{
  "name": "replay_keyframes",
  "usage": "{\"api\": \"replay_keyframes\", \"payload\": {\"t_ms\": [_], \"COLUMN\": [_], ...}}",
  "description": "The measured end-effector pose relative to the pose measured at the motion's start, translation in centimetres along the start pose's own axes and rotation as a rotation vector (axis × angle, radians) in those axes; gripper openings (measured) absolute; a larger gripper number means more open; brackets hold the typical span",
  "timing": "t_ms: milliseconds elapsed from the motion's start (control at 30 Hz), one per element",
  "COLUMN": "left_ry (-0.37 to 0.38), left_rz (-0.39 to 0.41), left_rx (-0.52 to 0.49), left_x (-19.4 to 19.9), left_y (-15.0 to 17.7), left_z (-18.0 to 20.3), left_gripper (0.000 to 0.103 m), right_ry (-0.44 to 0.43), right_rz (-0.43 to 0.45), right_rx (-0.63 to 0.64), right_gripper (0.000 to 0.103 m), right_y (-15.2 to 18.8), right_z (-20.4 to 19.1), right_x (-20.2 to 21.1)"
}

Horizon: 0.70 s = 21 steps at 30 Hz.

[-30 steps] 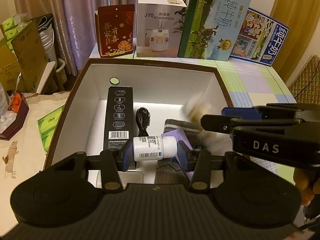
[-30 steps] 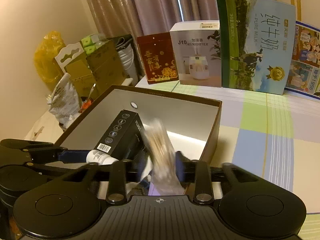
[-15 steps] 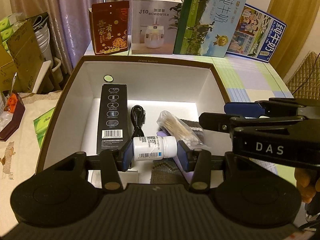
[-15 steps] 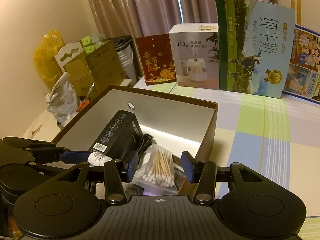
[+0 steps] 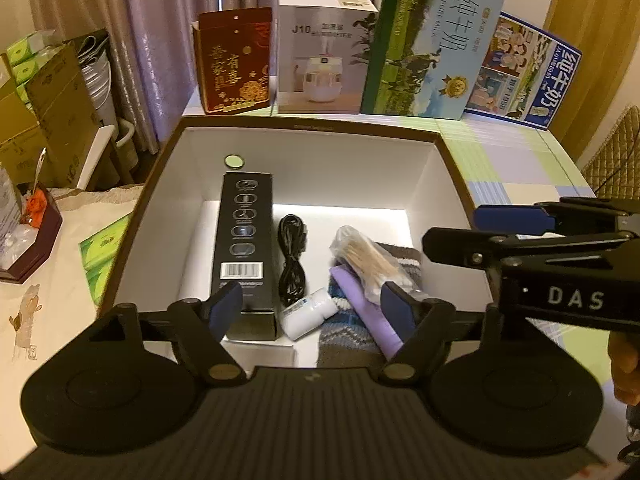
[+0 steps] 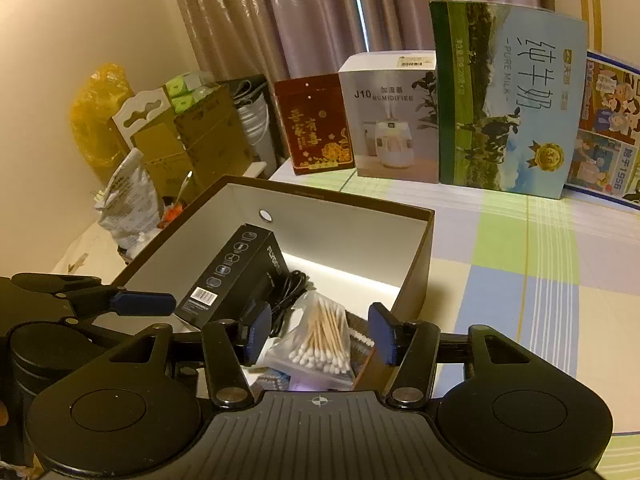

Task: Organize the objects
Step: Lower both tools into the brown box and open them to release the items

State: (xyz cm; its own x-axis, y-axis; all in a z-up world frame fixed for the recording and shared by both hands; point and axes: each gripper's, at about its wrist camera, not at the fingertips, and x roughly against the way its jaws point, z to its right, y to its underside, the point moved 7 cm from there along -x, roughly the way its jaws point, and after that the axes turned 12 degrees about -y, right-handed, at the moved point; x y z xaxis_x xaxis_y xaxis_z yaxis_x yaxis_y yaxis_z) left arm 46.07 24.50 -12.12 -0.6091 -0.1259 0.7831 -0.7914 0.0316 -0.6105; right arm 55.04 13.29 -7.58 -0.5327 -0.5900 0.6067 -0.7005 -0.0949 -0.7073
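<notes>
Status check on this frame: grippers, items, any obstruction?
Left gripper opening, white bottle lying loose in the box. Right gripper opening over bagged cotton swabs. Nothing obstructing.

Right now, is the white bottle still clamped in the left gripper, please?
No, the white bottle lies on the box floor, clear of the opening left gripper.

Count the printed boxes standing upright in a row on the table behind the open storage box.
4, left to right: red box, white humidifier box, green milk box, and blue milk box, leaning at the right end. More may be hidden past the frame edge.
</notes>
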Motion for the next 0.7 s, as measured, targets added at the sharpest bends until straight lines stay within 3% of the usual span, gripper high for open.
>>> {"api": "replay_keyframes", "payload": {"t_ms": [533, 700], "left_ry": [-0.021, -0.021], "left_rz": [-0.001, 0.012], "left_rx": [0.042, 0.054], "left_x": [2.1, 3.2], "left_y": [1.2, 1.5], "left_z": [-2.0, -2.3], "left_gripper": [0.081, 0.086], "right_ry": [-0.002, 0.011], "right_rz": [-0.003, 0.009], "right_rx": [0.022, 0.011], "right_gripper": [0.064, 0.079], "right_y": [0.8, 1.2], "right_z": [-1.3, -1.8], "right_x": [1.1, 2.1]}}
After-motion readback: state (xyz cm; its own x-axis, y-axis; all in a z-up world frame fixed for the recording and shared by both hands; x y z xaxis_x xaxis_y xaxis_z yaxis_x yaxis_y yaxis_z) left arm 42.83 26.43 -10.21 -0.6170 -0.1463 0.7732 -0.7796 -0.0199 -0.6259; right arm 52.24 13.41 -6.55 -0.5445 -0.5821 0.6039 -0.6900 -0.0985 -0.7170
